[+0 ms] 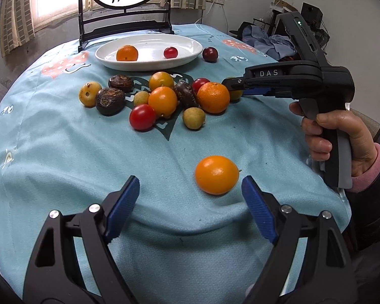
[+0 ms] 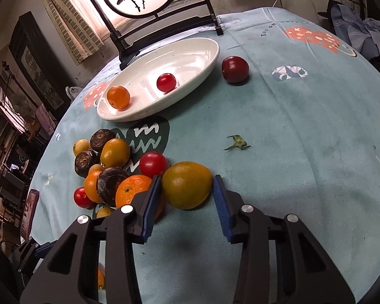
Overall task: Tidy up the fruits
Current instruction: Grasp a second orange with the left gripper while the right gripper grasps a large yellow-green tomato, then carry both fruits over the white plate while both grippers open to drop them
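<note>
A white oval plate (image 1: 185, 58) (image 2: 205, 60) at the back of the table holds a small orange (image 1: 127, 53) (image 2: 118, 97) and a red cherry tomato (image 1: 170, 52) (image 2: 166, 82). A pile of fruits (image 1: 162, 98) (image 2: 114, 172) lies in front of it. My left gripper (image 1: 190, 197) is open, with a lone orange kumquat (image 1: 216, 174) just ahead between its fingertips. My right gripper (image 2: 187, 190) (image 1: 230, 83) is open around a yellow-green fruit (image 2: 187, 185) at the pile's right edge, jaws close to both sides.
A dark red plum (image 1: 210, 54) (image 2: 235, 69) sits right of the plate. A green stem scrap (image 2: 236, 143) lies on the teal cloth (image 1: 63, 152). A framed round screen (image 1: 125, 2) stands behind the plate. The table edge drops off at the right.
</note>
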